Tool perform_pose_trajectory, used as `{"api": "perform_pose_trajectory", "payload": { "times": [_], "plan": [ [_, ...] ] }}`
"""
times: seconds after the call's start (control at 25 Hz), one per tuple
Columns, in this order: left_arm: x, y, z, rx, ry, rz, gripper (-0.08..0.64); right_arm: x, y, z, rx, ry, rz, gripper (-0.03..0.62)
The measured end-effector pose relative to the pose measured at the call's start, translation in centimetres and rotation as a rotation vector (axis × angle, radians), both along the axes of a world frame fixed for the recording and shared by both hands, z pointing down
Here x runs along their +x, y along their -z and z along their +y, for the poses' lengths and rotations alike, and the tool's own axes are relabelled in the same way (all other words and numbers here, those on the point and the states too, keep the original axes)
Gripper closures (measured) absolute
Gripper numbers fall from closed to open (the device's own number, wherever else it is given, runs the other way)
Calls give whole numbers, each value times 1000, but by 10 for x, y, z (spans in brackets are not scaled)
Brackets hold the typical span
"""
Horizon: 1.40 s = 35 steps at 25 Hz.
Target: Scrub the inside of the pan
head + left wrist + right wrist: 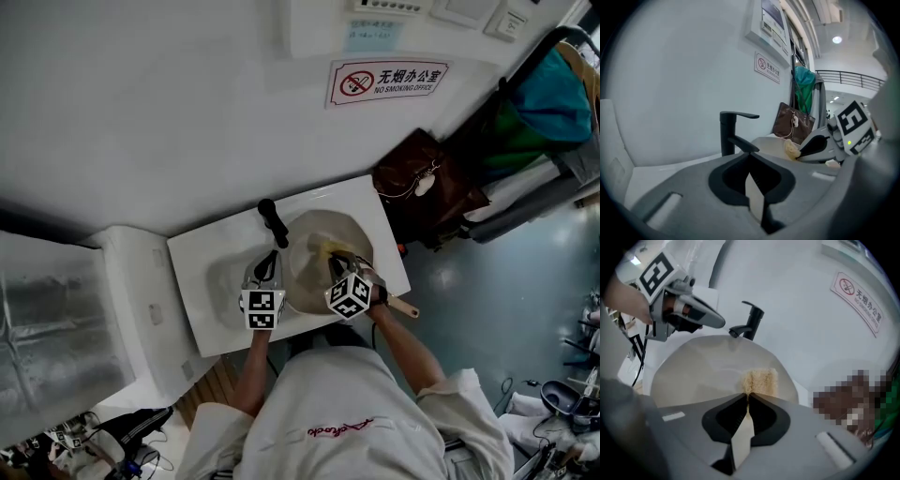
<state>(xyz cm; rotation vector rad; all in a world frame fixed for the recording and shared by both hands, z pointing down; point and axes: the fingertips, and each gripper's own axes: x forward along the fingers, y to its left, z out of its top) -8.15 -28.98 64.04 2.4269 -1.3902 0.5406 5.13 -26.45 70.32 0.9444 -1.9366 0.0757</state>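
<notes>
A beige pan (309, 267) sits tilted in the white sink (208, 251), its wooden handle (406, 307) pointing right. My right gripper (336, 259) is shut on a yellowish sponge (760, 379), which presses on the pan's inner wall (703, 373). My left gripper (273, 257) is at the pan's left rim, jaws shut on that rim. In the right gripper view the left gripper (719, 323) reaches the rim from the upper left. From the left gripper view I see the sponge (791, 149) and the right gripper (801, 152) over the pan (771, 145).
A black faucet (273, 221) stands just behind the pan, close to the left gripper. A white wall with a no-smoking sign (389, 81) rises behind the sink. A brown bag (427, 183) hangs to the right. A white ledge (141, 300) lies to the left.
</notes>
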Motion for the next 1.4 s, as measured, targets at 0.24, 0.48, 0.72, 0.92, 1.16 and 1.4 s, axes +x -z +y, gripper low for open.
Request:
{"api": "perform_pose_trajectory", "payload": {
  "times": [0.24,0.48,0.72,0.92,1.16,1.4],
  "plan": [
    [8,10,-2,16,-1,15,560,1,38,-17,56,-121,-257,568],
    [15,29,-2,38,-3,21,560,13,75,-26,142,-222,-437,568],
    [20,57,-14,93,-6,27,560,31,106,-38,207,-274,-489,568],
    [22,83,-24,143,-3,32,560,44,137,-51,280,-288,-528,568],
    [22,108,-36,193,10,43,560,55,176,-64,369,-301,-570,569],
    [22,129,-48,239,15,45,560,59,198,-72,425,-305,-586,569]
  ]
}}
